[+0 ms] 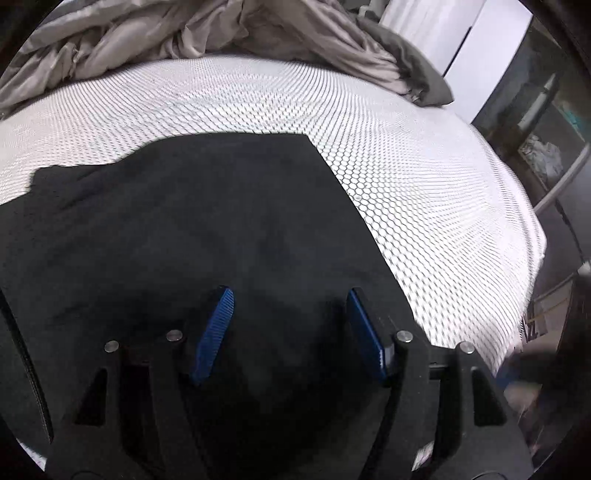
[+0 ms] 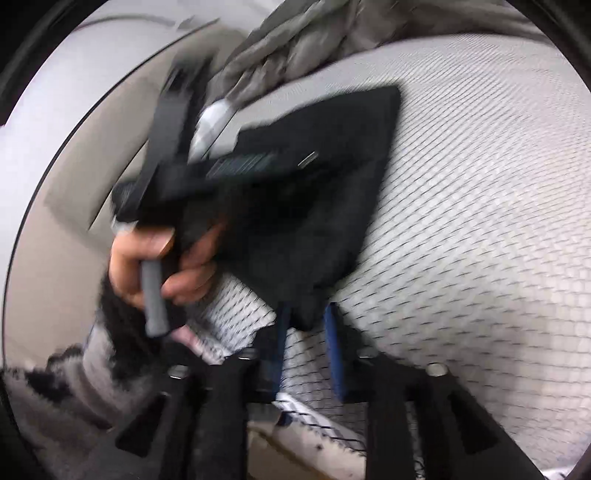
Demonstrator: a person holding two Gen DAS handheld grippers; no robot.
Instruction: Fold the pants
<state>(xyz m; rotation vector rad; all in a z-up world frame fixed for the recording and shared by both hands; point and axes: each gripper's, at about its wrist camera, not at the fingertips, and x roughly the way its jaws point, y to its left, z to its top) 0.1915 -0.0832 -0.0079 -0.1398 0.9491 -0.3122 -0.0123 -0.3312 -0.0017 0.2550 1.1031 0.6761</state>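
Observation:
The black pants [image 1: 207, 221] lie folded flat on the white mesh-covered mattress [image 1: 406, 166]. My left gripper [image 1: 289, 291] hovers over their near part, open, its blue pads wide apart with only the flat cloth below. In the blurred right wrist view the pants [image 2: 314, 192] form a dark rectangle. Their near corner sits pinched between the blue pads of my right gripper [image 2: 306, 317], close to the mattress's [image 2: 480, 184] front edge. A person's hand [image 2: 162, 258] holds the left gripper's grey handle at the left of the pants.
A crumpled grey duvet [image 1: 184, 33] and a dark grey pillow [image 1: 413, 66] lie at the back of the bed. The mattress ends at the right, beside a dark glass-fronted cabinet [image 1: 535, 110]. A patterned sleeve [image 2: 74, 369] shows at lower left.

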